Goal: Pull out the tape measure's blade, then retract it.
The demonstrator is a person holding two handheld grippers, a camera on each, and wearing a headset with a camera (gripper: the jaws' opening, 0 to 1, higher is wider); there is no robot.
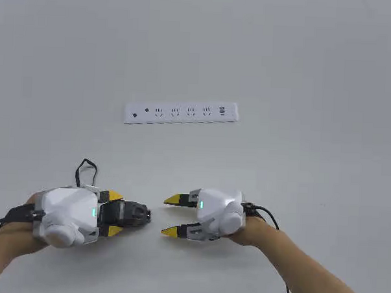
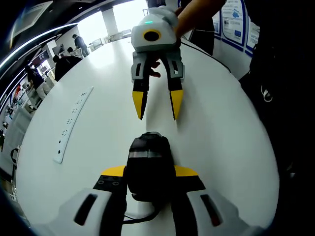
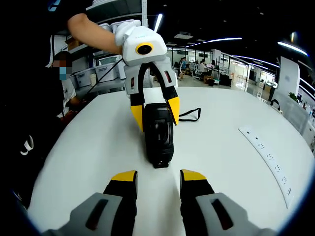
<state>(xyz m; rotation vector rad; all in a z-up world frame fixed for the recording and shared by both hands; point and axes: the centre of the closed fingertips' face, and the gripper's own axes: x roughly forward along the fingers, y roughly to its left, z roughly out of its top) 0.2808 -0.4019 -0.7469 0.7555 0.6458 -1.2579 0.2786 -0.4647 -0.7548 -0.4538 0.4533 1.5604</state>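
Note:
A black tape measure (image 1: 131,216) lies low over the white table (image 1: 263,71), held between the yellow-tipped jaws of my left gripper (image 1: 114,214), which is shut on it. In the left gripper view the tape measure (image 2: 149,167) fills the gap between the jaws of that gripper (image 2: 147,172). Its black wrist strap (image 1: 85,171) trails behind. My right gripper (image 1: 172,215) faces it from the right, open, a short gap away from the case's front end. From the right gripper view, the tape measure (image 3: 158,132) stands just ahead of my open right gripper (image 3: 157,178). No blade is drawn out.
A white power strip (image 1: 181,112) lies farther back on the table, also seen as the power strip (image 3: 268,156) at the right. A person in dark clothes (image 3: 29,118) stands beside the table. Desks and people fill the office behind.

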